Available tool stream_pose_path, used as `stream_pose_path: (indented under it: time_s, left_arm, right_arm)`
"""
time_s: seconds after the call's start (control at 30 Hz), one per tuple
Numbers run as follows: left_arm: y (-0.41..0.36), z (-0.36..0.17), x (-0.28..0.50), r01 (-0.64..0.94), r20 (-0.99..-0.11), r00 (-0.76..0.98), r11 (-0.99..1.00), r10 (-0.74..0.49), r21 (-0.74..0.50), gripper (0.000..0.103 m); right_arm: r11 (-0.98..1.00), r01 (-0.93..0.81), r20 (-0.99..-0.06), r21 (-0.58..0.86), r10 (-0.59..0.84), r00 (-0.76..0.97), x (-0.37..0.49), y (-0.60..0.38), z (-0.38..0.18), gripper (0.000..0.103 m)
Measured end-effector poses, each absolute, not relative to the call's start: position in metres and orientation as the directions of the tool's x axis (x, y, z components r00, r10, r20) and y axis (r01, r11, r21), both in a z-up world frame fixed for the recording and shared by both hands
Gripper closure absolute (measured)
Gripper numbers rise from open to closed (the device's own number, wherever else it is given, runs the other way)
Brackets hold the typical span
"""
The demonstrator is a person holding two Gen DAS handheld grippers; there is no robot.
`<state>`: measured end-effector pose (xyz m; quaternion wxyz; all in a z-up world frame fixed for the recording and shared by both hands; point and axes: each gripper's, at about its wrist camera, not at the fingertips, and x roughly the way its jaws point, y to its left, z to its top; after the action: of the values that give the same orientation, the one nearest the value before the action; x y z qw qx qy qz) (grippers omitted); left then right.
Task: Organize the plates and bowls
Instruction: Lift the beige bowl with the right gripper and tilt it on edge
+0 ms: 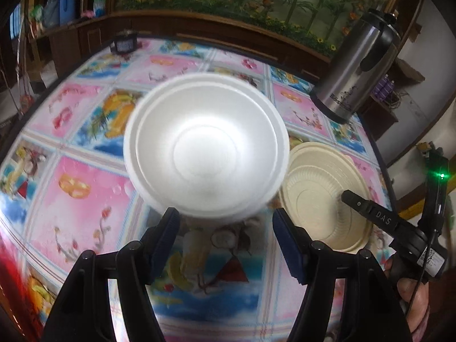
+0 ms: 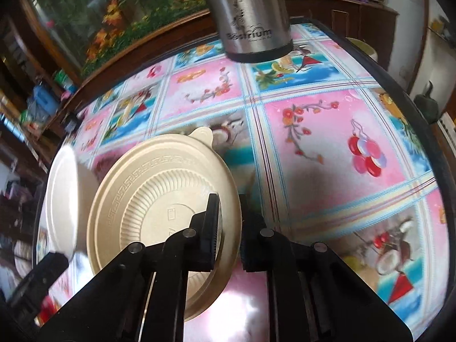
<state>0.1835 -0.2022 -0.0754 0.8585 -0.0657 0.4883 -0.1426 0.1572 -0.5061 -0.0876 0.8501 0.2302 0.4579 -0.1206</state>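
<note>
A white foam bowl [image 1: 205, 148] sits on the colourful tablecloth, blurred, just beyond my left gripper [image 1: 225, 228], whose jaws stand wide open and empty in front of its near rim. It also shows at the left edge of the right wrist view [image 2: 64, 196]. A beige plate [image 1: 319, 193] lies to the right of the bowl. My right gripper [image 2: 229, 222] is closed on the right rim of the beige plate [image 2: 159, 199], one finger above and one outside the rim. The right gripper also shows in the left wrist view [image 1: 346, 195].
A steel thermos jug [image 1: 359, 65] stands at the far right of the table; it looms ahead in the right wrist view [image 2: 250, 17]. A small dark object [image 1: 124, 44] sits at the far table edge. Wooden cabinets and a floral mural lie behind.
</note>
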Motion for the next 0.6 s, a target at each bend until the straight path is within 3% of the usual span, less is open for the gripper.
stream_pose_path:
  time_s: [0.13,0.33,0.47,0.6]
  left_arm:
    - [-0.201,-0.083,0.173,0.185,-0.838,0.401,0.928,-0.371,-0.322,0.034]
    - [-0.201,-0.080,0.161,0.168,-0.853,0.410,0.946,-0.323,-0.277,0.034]
    - [-0.204,-0.081,0.160,0.153,-0.865,0.403,0.954,-0.298,-0.258,0.034]
    - [-0.211,-0.080,0.158,0.155,-0.870,0.403,0.958,-0.284,-0.241,0.034]
  right_arm:
    - [0.903,0.359,-0.850,0.237,0.014,0.526,0.133,-0.497,-0.084,0.092]
    - [0.915,0.284,-0.863,0.286,0.117,0.492,0.103,-0.488,-0.091,0.092]
    - [0.873,0.265,-0.853,0.409,0.262,0.452,0.100,-0.493,-0.100,0.091]
    - [0.855,0.278,-0.830,0.438,0.265,0.491,0.094,-0.499,-0.092,0.073]
